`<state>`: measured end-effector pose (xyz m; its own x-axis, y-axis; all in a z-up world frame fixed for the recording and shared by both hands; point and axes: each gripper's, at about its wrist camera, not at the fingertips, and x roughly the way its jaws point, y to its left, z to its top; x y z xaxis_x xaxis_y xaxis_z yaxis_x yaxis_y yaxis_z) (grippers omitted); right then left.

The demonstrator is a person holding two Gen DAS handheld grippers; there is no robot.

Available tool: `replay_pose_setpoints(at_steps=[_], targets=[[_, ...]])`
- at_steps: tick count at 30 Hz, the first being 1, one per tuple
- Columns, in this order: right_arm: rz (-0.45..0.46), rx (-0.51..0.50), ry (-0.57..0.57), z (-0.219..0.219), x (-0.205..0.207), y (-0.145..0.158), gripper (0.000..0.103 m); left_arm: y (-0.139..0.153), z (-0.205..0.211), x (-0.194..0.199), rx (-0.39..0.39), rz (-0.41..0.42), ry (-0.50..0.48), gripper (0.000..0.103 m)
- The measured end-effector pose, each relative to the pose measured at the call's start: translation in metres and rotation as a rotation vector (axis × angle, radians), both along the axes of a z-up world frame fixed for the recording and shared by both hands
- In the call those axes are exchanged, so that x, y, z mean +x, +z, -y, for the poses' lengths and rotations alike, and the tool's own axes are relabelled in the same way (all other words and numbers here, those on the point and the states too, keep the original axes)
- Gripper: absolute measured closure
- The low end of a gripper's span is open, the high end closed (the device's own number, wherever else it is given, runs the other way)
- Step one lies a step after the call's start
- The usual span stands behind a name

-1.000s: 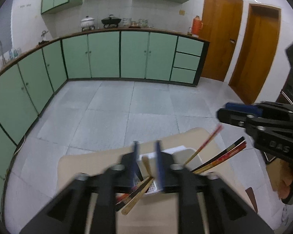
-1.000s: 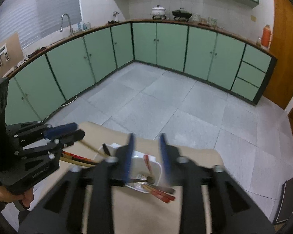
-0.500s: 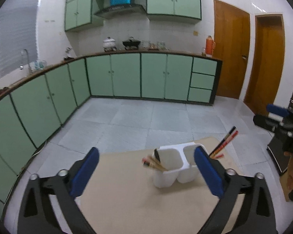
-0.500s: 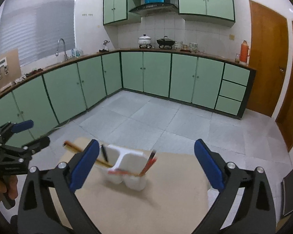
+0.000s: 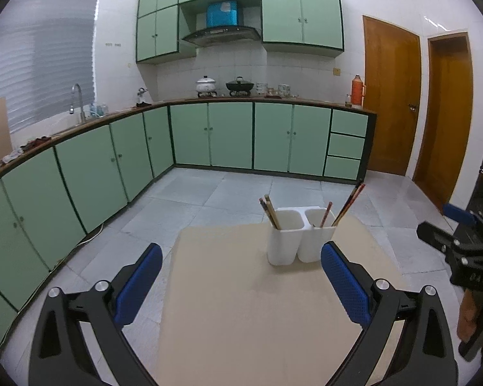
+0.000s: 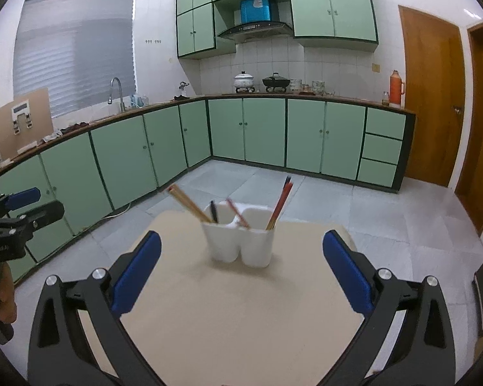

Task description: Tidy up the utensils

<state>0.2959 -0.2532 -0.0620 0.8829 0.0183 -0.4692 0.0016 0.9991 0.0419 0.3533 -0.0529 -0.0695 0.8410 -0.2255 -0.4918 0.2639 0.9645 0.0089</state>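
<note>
Now both grippers, left gripper and right gripper, stand fully spread and empty, withdrawn from the white holder at 12 o'clock on the counter. Chopsticks sit inside; sorting appears complete.

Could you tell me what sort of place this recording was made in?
Most likely a home kitchen: green cabinets under a long counter, a range hood above pots on a stove, and a sink faucet.
</note>
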Motion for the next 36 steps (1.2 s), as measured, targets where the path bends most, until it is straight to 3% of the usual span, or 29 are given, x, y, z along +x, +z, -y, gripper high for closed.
replay_pose_setpoints(at_steps=[8, 11, 27, 36], targets=[[0.016, -0.006, -0.020, -0.034, -0.083, -0.007, 0.006, 0.007, -0.020, -0.074, -0.026, 0.010, 0.016, 0.006], [-0.001, 0.005, -0.025, -0.044, -0.111, -0.010, 0.005, 0.006, -0.021, -0.100, -0.002, 0.006, 0.019, 0.006], [0.065, -0.025, -0.071, -0.073, -0.227, 0.004, 0.005, 0.005, -0.070, -0.228, -0.034, 0.043, 0.132, 0.006], [0.082, -0.021, -0.085, -0.087, -0.277, 0.019, 0.005, 0.005, -0.090, -0.288, -0.071, 0.066, 0.144, 0.006]])
